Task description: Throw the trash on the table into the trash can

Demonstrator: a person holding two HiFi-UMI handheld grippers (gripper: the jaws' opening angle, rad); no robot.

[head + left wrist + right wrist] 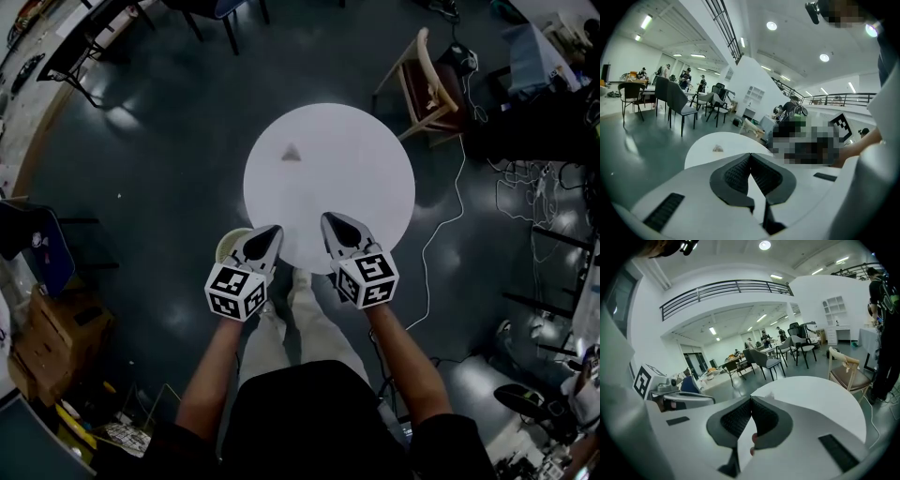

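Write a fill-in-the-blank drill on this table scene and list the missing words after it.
The table top is ___ in shape. The trash lies on it, held by ___ tool. The left tool and the right tool both have their jaws ___. The trash can stands on the floor nearest the ___ tool.
Missing words: round; neither; shut; left.

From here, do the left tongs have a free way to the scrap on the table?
Probably yes: nothing lies on the white table between the left tongs and the scrap, though the tongs are shut.
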